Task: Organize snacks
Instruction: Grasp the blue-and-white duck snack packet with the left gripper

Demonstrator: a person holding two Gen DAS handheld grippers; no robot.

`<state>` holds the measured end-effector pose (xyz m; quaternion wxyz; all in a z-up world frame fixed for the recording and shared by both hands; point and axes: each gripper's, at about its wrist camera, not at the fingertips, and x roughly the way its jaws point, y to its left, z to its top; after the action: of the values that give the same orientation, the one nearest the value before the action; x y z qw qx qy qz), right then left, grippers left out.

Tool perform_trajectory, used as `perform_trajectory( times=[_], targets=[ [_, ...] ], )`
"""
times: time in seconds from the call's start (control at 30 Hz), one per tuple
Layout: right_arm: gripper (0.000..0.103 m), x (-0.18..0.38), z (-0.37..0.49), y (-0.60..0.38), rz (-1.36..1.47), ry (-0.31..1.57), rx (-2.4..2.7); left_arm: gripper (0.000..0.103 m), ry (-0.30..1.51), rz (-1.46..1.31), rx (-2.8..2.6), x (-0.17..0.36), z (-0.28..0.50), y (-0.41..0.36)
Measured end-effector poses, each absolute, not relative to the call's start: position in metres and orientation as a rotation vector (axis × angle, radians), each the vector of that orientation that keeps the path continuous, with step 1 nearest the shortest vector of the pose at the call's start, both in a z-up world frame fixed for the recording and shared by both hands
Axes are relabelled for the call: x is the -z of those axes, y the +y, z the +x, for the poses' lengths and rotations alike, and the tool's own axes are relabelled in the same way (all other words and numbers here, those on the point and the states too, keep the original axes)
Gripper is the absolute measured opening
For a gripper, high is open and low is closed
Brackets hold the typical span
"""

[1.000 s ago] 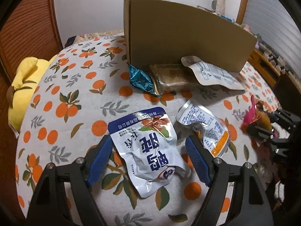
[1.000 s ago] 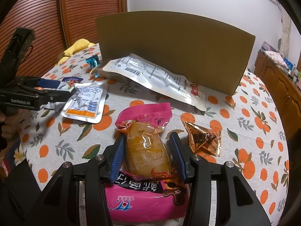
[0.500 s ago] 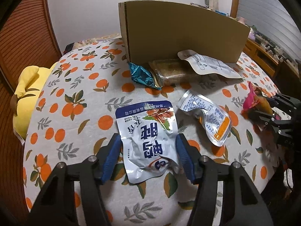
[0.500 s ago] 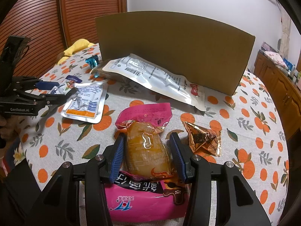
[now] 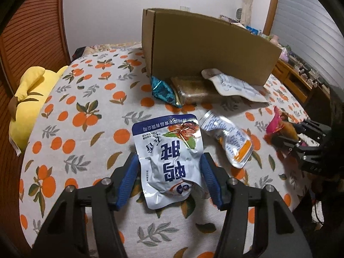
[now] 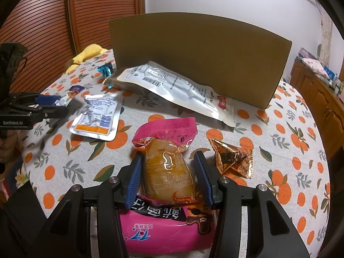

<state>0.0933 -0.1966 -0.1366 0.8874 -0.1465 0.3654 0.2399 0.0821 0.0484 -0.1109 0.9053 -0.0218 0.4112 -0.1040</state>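
Note:
My left gripper (image 5: 168,159) is shut on a white-and-blue snack pouch (image 5: 169,146), whose sides crumple between the blue pads; its far end points at the cardboard box (image 5: 210,49). In the right wrist view the same gripper (image 6: 56,105) shows at the left edge with the pouch in it. My right gripper (image 6: 168,157) is shut on an amber pouch (image 6: 167,172), which lies on top of a pink packet (image 6: 167,230). From the left wrist camera the right gripper (image 5: 301,137) sits at the far right.
A silver pouch with an orange stripe (image 6: 96,116) lies between the grippers. A large white pouch (image 6: 178,90), a brown cake pack (image 5: 193,88) and a teal wrapper (image 5: 163,90) lean at the box. A copper wrapper (image 6: 232,159) lies right. A yellow plush (image 5: 28,94) sits off the table's left edge.
The left jaws closed in from wide apart onto the white-and-blue pouch, and it now buckles between the pads. The right gripper and its amber pouch stayed still.

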Motion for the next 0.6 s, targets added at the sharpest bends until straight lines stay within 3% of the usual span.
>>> perform_trajectory(
  times=[0.2,0.6],
  targets=[
    [0.04,0.136,0.092,-0.196,-0.307,0.742,-0.498,0.058,0.809,-0.053,0.229,0.098,0.079,0.046],
    [0.039,0.113,0.084,-0.194,-0.3,0.698,-0.543,0.058,0.729,-0.062,0.271,0.063,0.086,0.037]
  ],
)
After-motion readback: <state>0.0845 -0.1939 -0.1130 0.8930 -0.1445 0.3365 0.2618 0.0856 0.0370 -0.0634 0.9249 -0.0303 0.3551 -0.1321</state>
